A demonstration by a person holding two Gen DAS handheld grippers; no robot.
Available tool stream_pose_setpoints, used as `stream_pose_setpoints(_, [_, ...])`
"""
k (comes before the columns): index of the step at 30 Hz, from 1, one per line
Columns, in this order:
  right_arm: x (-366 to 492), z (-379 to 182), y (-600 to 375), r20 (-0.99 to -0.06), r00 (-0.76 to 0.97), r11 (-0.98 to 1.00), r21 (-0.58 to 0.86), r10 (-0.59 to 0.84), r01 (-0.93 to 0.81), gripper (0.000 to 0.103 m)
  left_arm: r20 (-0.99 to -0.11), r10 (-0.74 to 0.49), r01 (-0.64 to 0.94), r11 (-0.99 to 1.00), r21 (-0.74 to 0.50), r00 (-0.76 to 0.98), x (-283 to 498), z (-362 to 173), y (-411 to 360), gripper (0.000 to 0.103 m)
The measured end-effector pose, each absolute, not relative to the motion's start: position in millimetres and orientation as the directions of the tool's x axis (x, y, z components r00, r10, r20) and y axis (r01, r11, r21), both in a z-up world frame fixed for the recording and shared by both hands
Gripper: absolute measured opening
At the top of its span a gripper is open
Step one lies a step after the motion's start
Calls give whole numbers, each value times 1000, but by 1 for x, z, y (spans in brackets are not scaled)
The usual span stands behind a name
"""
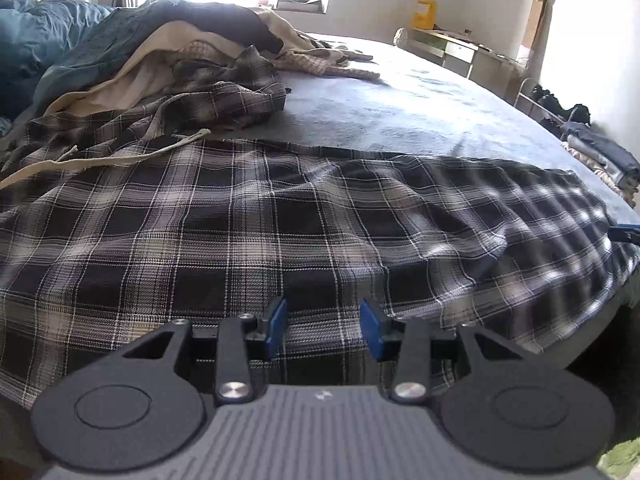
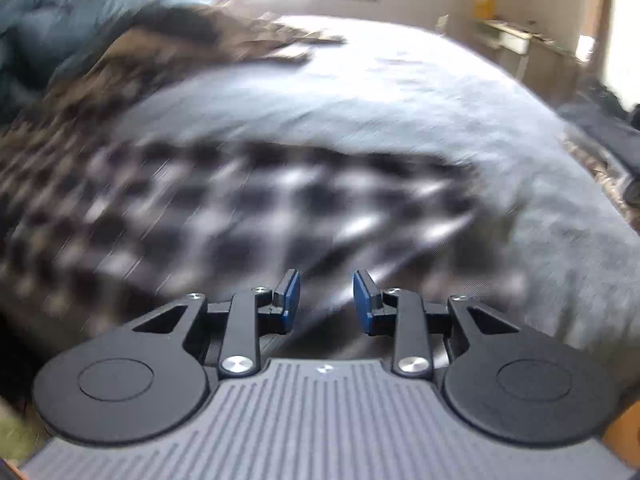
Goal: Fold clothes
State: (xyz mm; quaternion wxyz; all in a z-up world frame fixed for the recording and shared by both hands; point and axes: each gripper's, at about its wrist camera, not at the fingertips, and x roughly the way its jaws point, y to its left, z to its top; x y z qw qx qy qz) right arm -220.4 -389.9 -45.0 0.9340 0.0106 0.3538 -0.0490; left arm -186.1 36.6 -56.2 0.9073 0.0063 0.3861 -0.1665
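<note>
Spreading flat over the near part of the grey-blue bed [image 1: 420,108], the dark plaid woven shirt [image 1: 240,232] lies under both released tools, left tool [image 1: 323,328] and right tool [image 2: 326,300], so any grip should pinch one edge layer cleanly.
</note>
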Motion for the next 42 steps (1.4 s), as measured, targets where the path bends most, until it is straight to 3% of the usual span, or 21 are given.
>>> stream_pose_setpoints(3, [-223, -76, -413, -709, 700, 990, 21, -83, 139, 28, -708, -285, 300, 948, -108, 646, -184, -58, 34, 44])
stream_pose_setpoints(11, [-244, -42, -441, -670, 716, 975, -55, -196, 215, 29, -714, -275, 292, 951, -104, 643, -174, -56, 32, 46])
stream_pose_setpoints(14, [-242, -72, -461, -741, 636, 969, -83, -215, 231, 29, -710, -280, 294, 950, -108, 646, -175, -58, 32, 46])
stream_pose_setpoints(16, [-263, -75, -479, -745, 640, 962, -11, -190, 272, 27, -711, -283, 294, 949, -111, 643, -174, -59, 33, 46])
stream_pose_setpoints(19, [-276, -53, -481, -718, 627, 928, -75, -304, 364, 31, -710, -285, 303, 947, -105, 645, -174, -56, 34, 46])
stream_pose_setpoints(23, [-255, -40, -447, -662, 745, 983, 64, -85, 170, 29, -706, -286, 291, 949, -117, 648, -173, -56, 36, 46])
stream_pose_setpoints(25, [-246, -61, -435, -717, 697, 994, 62, -18, 90, 29, -705, -291, 286, 949, -130, 647, -174, -58, 38, 46])
stream_pose_setpoints(27, [-251, -80, -432, -764, 645, 998, 16, -27, 61, 29, -704, -293, 286, 949, -132, 648, -175, -57, 42, 46])
stream_pose_setpoints(30, [-267, -63, -447, -766, 634, 991, -30, -106, 129, 30, -702, -292, 290, 949, -127, 650, -176, -52, 48, 46])
stream_pose_setpoints(33, [-252, -31, -463, -690, 721, 986, 64, -68, 155, 30, -679, -295, 286, 950, -130, 672, -172, -43, 52, 46])
stream_pose_setpoints(39, [-140, -46, -451, -663, 745, 984, 171, 75, 53, 31, -663, -274, 243, 960, -141, 697, -159, -36, 54, 46])
stream_pose_setpoints(42, [-105, -72, -467, -719, 695, 970, 178, 14, 165, 29, -666, -256, 208, 966, -154, 701, -149, -40, 64, 46])
